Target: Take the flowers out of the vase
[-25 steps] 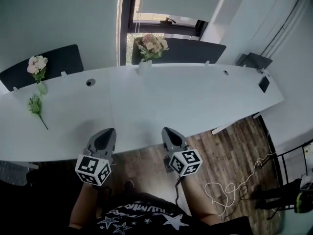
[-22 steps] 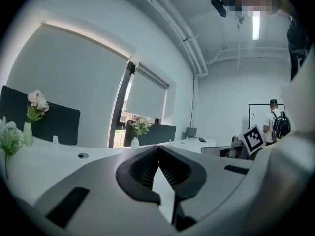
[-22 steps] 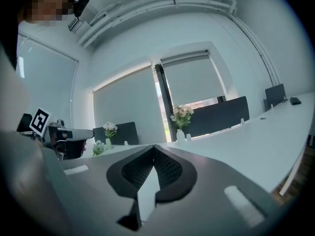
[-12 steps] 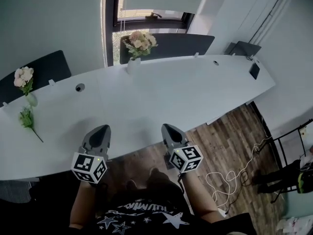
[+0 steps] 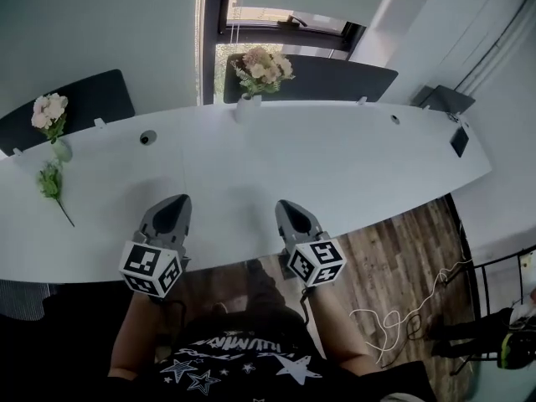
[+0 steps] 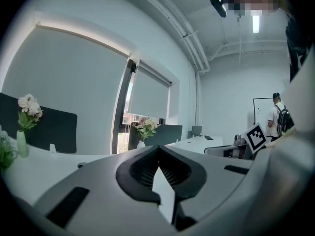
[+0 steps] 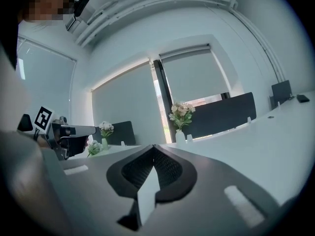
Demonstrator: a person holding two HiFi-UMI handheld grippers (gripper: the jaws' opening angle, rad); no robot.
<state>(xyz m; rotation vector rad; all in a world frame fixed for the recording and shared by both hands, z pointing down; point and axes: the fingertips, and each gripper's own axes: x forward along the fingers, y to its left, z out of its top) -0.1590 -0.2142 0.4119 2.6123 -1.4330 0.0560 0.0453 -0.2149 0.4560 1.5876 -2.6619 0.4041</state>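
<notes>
Head view. We see the left hand-held gripper (image 5: 177,199) and the right hand-held gripper (image 5: 286,204) side by side over the bench's (image 5: 352,170) near edge, apart from each other. Both point across the bench towards its far edge. Each has its jaws pressed together and carries nothing.

A white vase (image 5: 247,108) stands at the bench's far edge, about mid-length, upright, with pink-and-cream flowers (image 5: 263,66) in it. A dark partition (image 5: 335,80) runs along that edge behind it. Towards the bench's left end, on the far side, a pale green vase (image 5: 60,151) stands upright and holds a pale pink bunch (image 5: 48,113). A loose sprig (image 5: 52,184) lies flat on the bench, just to the near side of that vase and outside it. Both vases are well apart from the grippers.

Left gripper view. We read the jaws as closed tip to tip, with only the bench top showing beyond them. The pale green vase is at the bench's left end and the white vase is at the far edge, ahead. A person with a backpack (image 6: 278,116) stands beyond the bench's right end.

Right gripper view. The jaws are closed and empty here too. The white vase and its flowers are ahead at the bench's far edge. The left hand-held gripper shows over the near edge, with the pale green vase and the loose sprig beyond it.
</notes>
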